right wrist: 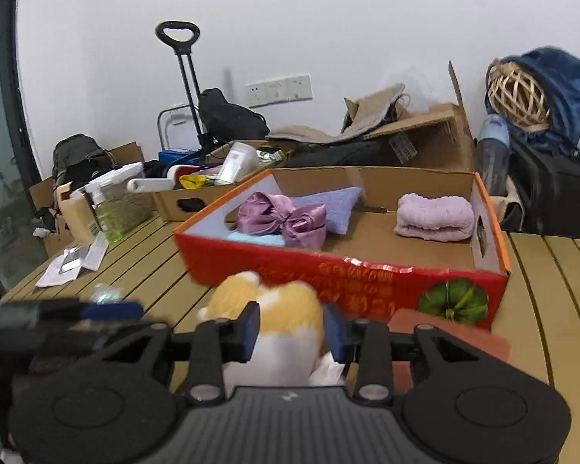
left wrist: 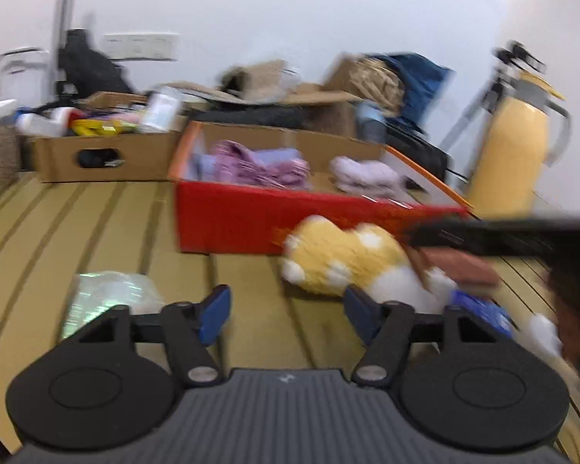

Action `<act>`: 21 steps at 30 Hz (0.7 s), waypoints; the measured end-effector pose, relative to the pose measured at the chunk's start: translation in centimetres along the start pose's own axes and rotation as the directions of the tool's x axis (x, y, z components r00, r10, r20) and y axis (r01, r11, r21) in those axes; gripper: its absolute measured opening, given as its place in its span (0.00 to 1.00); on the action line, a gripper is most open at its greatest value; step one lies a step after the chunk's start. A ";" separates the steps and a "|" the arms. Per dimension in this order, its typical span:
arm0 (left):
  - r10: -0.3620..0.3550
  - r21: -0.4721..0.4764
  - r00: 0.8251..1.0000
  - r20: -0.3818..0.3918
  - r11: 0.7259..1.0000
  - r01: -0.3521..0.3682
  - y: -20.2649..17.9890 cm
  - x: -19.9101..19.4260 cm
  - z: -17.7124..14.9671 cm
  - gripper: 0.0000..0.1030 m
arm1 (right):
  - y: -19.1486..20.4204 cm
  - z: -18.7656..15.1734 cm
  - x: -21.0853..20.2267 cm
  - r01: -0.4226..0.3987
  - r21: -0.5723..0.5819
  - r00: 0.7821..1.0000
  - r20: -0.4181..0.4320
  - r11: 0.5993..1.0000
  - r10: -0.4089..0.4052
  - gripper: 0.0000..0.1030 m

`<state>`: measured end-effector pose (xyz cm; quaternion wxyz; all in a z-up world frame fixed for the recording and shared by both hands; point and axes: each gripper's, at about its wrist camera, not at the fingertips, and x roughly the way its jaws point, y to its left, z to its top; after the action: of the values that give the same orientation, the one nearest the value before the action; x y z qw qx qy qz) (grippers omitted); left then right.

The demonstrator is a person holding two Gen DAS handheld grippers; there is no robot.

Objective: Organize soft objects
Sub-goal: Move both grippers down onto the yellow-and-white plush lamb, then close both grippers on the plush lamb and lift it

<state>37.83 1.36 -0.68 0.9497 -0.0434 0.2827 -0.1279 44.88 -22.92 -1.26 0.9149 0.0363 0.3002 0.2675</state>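
A yellow and white plush toy (left wrist: 340, 259) lies on the slatted table just in front of the red cardboard box (left wrist: 232, 224). In the right wrist view the plush toy (right wrist: 278, 309) fills the gap of my right gripper (right wrist: 292, 328), and both blue pads touch its sides. My left gripper (left wrist: 286, 305) stands open to the left of the toy with nothing between its fingers. The red box (right wrist: 328, 266) holds a purple satin cloth (right wrist: 282, 216), a bluish cloth (right wrist: 328, 205) and a folded lilac towel (right wrist: 435, 216).
A brown cardboard box (left wrist: 96, 158) full of sundries stands behind on the left. A yellow jug (left wrist: 510, 154) is at the right. A crinkled plastic bag (left wrist: 104, 301) lies near my left fingers. A reddish-brown pad (right wrist: 444, 328) and a green bottle (right wrist: 110, 220) are also on the table.
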 end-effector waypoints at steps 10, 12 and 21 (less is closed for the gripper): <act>-0.109 0.154 0.993 -0.040 0.982 0.114 -6.9 2.3 -1.5 0.75 | -0.8 0.3 4.6 -0.043 0.176 0.984 -0.160 0.983 0.071 0.43; -0.091 0.129 0.994 -0.060 0.987 0.099 -6.9 3.3 -1.7 0.56 | -1.1 0.4 4.3 -0.045 0.212 0.980 -0.182 0.976 0.084 0.39; -0.111 0.080 0.990 -0.082 0.990 0.118 -1.2 -2.1 -3.0 0.39 | 1.5 -1.2 1.0 0.029 0.292 0.983 -0.184 0.956 0.027 0.19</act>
<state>34.25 0.73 -1.90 0.9301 -0.0144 0.3104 -0.1957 44.21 -21.21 -2.42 0.8675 0.1462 0.4207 0.2217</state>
